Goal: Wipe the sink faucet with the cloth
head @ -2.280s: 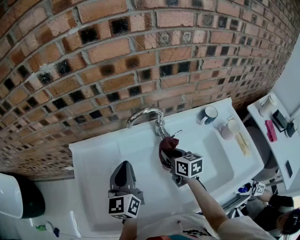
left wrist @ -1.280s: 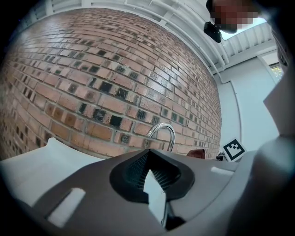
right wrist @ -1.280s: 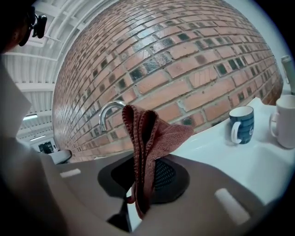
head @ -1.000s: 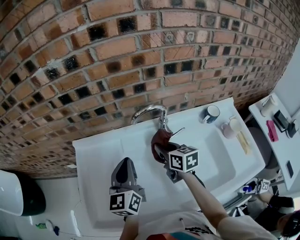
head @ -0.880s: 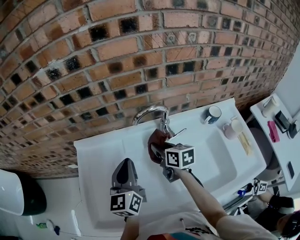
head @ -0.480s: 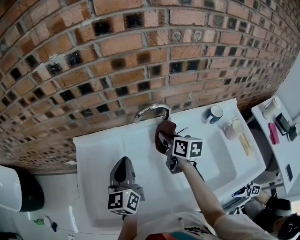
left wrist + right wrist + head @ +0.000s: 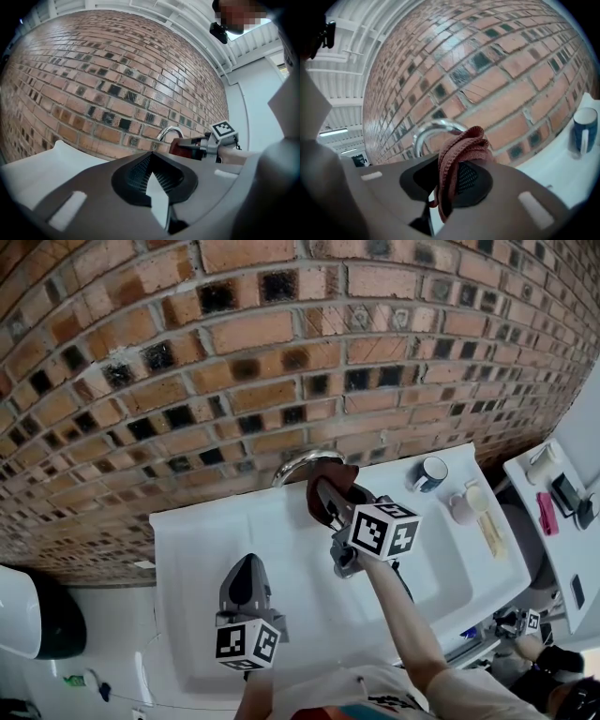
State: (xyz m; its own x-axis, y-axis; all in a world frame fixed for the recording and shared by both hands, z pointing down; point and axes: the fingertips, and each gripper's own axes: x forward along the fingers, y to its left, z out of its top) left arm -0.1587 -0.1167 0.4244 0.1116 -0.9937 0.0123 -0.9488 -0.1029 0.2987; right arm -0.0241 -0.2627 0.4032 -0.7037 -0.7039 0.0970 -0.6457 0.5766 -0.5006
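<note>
A chrome faucet [image 7: 292, 465] arches over the white sink [image 7: 197, 549] below the brick wall. My right gripper [image 7: 328, 491] is shut on a dark red cloth [image 7: 330, 486], which lies against the top of the faucet's arch and hides its right part. In the right gripper view the cloth [image 7: 461, 157] bunches between the jaws, with the faucet's curve [image 7: 429, 129] just behind it. My left gripper [image 7: 246, 589] hangs over the basin's near left, shut with nothing in it. From the left gripper view the faucet [image 7: 168, 132] and the cloth [image 7: 180, 146] show far off.
A blue mug [image 7: 430, 472] and a pale cup [image 7: 464, 507] stand on the sink's right ledge. A side table [image 7: 562, 512] with small items is at the far right. A dark bin [image 7: 37, 624] sits at the lower left.
My right gripper has lifted the cloth from the faucet's base up to the top of its arch. The left gripper has stayed where it was.
</note>
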